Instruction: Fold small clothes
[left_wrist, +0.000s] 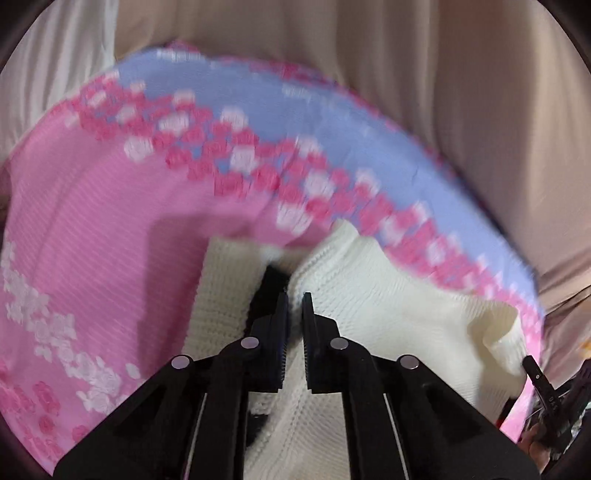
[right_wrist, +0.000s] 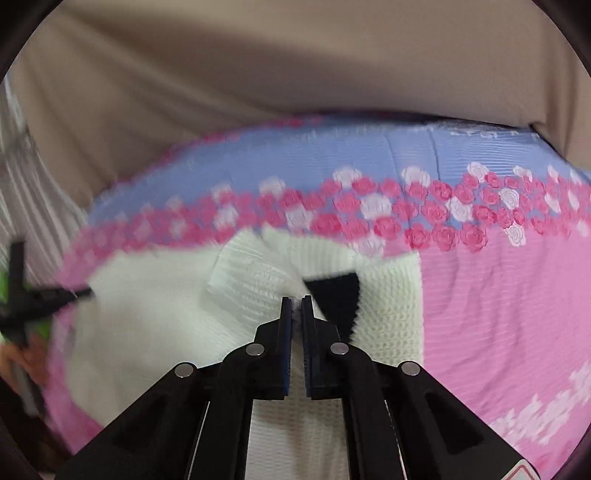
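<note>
A small white knitted garment (left_wrist: 399, 302) with a black patch (left_wrist: 271, 280) lies on a pink and blue flowered cloth (left_wrist: 92, 229). My left gripper (left_wrist: 295, 299) is shut on a fold of the white knit. My right gripper (right_wrist: 295, 302) is shut on the knit too, beside the garment's black patch (right_wrist: 336, 295). The garment (right_wrist: 147, 314) spreads left of it in the right wrist view. The right gripper's tip (left_wrist: 535, 373) shows at the garment's right end in the left wrist view; the left gripper (right_wrist: 44, 295) shows blurred at the left in the right wrist view.
The flowered cloth (right_wrist: 498, 295) covers the work surface. Beige curtain-like fabric (left_wrist: 461, 92) hangs behind it, and it also shows in the right wrist view (right_wrist: 258, 74). A striped white fabric (right_wrist: 40, 206) is at the left.
</note>
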